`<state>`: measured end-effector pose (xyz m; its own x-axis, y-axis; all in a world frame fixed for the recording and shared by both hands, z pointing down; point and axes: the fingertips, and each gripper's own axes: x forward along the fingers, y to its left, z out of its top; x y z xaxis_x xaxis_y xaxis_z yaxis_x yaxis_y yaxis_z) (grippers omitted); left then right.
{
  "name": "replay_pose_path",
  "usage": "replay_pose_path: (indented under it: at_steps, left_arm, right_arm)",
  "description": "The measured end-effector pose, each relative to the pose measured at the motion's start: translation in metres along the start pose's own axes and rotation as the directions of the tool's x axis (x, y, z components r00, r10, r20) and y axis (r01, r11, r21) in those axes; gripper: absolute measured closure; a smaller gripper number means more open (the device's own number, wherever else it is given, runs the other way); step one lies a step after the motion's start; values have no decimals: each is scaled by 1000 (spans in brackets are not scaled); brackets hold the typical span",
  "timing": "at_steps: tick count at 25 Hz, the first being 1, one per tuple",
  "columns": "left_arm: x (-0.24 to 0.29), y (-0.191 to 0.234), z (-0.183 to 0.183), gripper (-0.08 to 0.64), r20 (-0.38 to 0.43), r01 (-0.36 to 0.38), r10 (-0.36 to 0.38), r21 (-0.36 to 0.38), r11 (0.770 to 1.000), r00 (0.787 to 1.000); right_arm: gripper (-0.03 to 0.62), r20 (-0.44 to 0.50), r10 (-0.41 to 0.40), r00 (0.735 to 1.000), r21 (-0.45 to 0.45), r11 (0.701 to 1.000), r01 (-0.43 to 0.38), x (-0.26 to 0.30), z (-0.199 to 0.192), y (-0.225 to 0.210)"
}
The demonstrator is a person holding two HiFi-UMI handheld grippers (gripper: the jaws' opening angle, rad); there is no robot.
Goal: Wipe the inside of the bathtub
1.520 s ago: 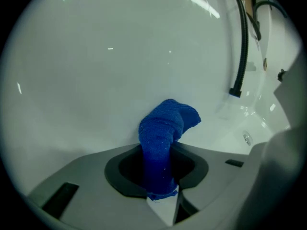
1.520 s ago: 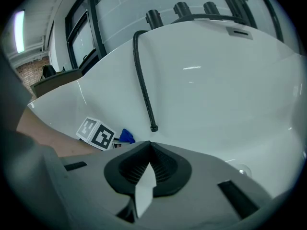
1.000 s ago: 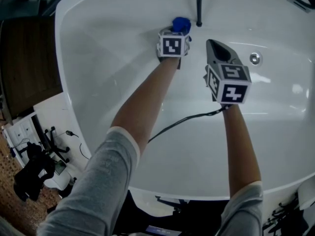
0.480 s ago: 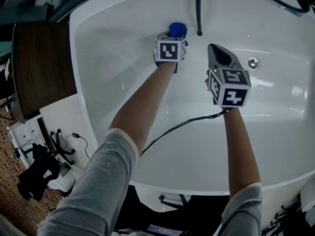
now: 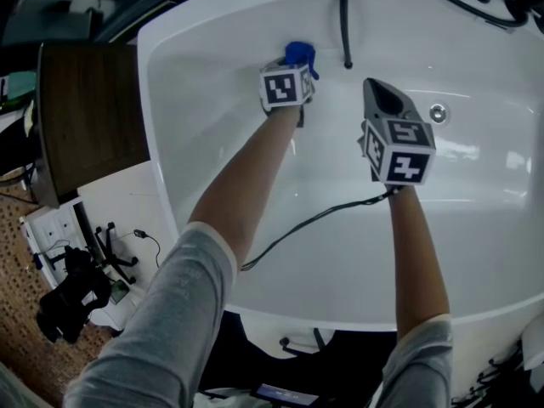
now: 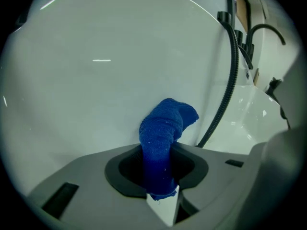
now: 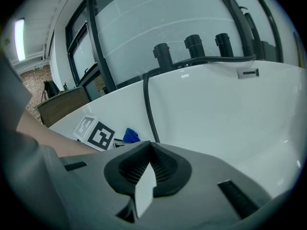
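Observation:
A blue cloth (image 5: 299, 55) (image 6: 163, 138) is pinched in my left gripper (image 5: 291, 68) (image 6: 160, 181), which is shut on it and holds it against the far inner wall of the white bathtub (image 5: 212, 100). The cloth (image 7: 130, 136) and the left gripper's marker cube also show small in the right gripper view. My right gripper (image 5: 381, 97) (image 7: 149, 169) hangs over the tub's middle, to the right of the left one, jaws shut with nothing between them.
A black shower hose (image 5: 343, 19) (image 6: 225, 99) (image 7: 149, 114) hangs down the far wall just right of the cloth. A chrome overflow fitting (image 5: 438, 113) sits on the right wall. A black cable (image 5: 314, 219) trails across the tub. Black taps (image 7: 194, 47) stand on the rim.
The left gripper with the cloth has slid slightly left and up along the far wall. The head view has shifted, so the tub sits further right. The right gripper has hardly moved.

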<state>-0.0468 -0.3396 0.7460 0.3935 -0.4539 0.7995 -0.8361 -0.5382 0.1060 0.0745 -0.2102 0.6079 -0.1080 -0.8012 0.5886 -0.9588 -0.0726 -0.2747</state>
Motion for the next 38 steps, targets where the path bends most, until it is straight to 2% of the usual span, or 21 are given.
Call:
replay_pose_path:
  at_steps: [3,10,13,20,23,26,30,32,38]
  left_arm:
    - [-8,6,5,440,-2,-16,16,-7,1000,1000]
    - [-11,-46,33,440,2,46,-46,73,996,999]
    - [-15,-54,38,440,-9,46,-46,82,996,999]
    - [-34,-27,47,440,2,5,-5,19,1000,1000]
    - [-45,-11,59,440,56,-10,11,-12,1000,998]
    - [-53,-13,77,440,103,-11,7,35,999,995]
    - [-53,-53,83,440,92,72,-81,91,993,992]
    - [-51,-64,85,440,83,72,-80,94,993,993]
    - [-64,-44,90,440,58,61,-67,95,994,996]
  right_arm:
    - [583,8,16,1000,3,1000,-16,-4,7,5]
    - [583,9,17,1000,4,1000,-17,-11,15,4]
    - [583,-1,24,1000,-9,1000,-24,-15,18,8]
    - [583,21,12,1000,-19,1000,-12,-24,41,2]
    - [583,33,10,999,-9,1000,-10,-25,48,2]
    - [583,38,10,999,6,1000,-11,-27,51,6]
    - [583,26,22,999,-7,1000,-22,-27,50,20]
    - [583,18,25,1000,-25,999,-24,-27,51,25]
    - [583,16,23,1000,-36,999,-23,-31,60,31]
